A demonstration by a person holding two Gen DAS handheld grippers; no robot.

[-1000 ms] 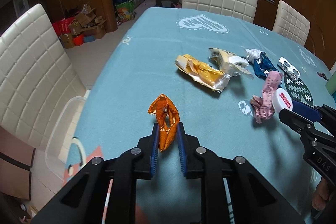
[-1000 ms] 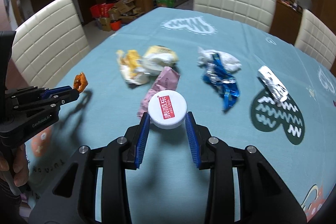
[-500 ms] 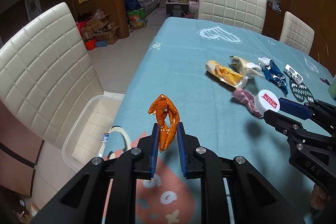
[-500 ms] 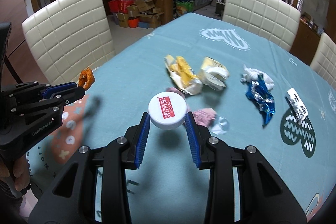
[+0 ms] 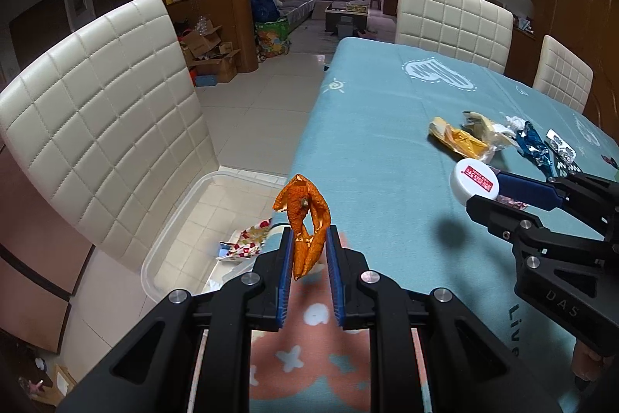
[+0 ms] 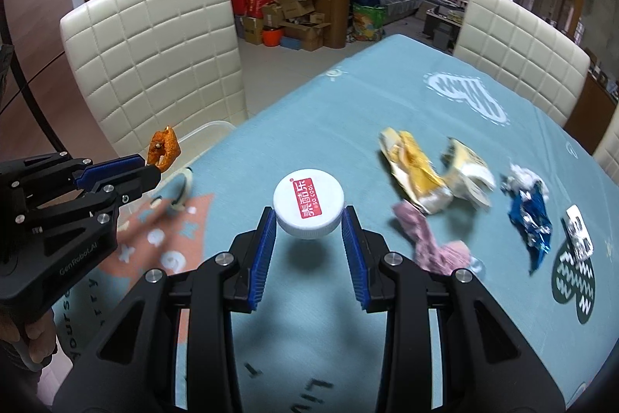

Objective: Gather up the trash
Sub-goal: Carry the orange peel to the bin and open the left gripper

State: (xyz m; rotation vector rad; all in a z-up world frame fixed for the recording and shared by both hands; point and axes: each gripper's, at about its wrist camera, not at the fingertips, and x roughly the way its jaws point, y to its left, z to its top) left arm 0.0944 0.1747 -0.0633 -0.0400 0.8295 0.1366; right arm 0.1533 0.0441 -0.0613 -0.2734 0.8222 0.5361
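My left gripper (image 5: 308, 239) is shut on a curled orange peel (image 5: 304, 219), held above the table's left edge. Just beyond that edge a clear plastic bin (image 5: 182, 204) rests on the chair seat, with crumpled wrappers (image 5: 247, 239) inside. My right gripper (image 6: 309, 219) is shut on a white jar lid with a red label (image 6: 308, 207), lifted over the teal tablecloth (image 6: 294, 126). In the left wrist view the lid (image 5: 475, 182) and the right gripper (image 5: 503, 192) come in from the right. In the right wrist view the left gripper (image 6: 153, 169) and the peel (image 6: 164, 150) are at the left.
On the cloth lie a yellow wrapper (image 6: 416, 169), a cream packet (image 6: 470, 171), a pink wrapper (image 6: 433, 246), a blue foil wrapper (image 6: 530, 215), crumpled white paper (image 6: 520, 177) and a silver blister pack (image 6: 578, 231). White padded chairs (image 5: 104, 119) stand around the table. A hand (image 6: 36, 347) grips the left handle.
Both grippers have carried their loads leftward across the table toward its edge. The bin on the chair has come into fuller view, and the wrappers on the cloth have fallen behind to the right.
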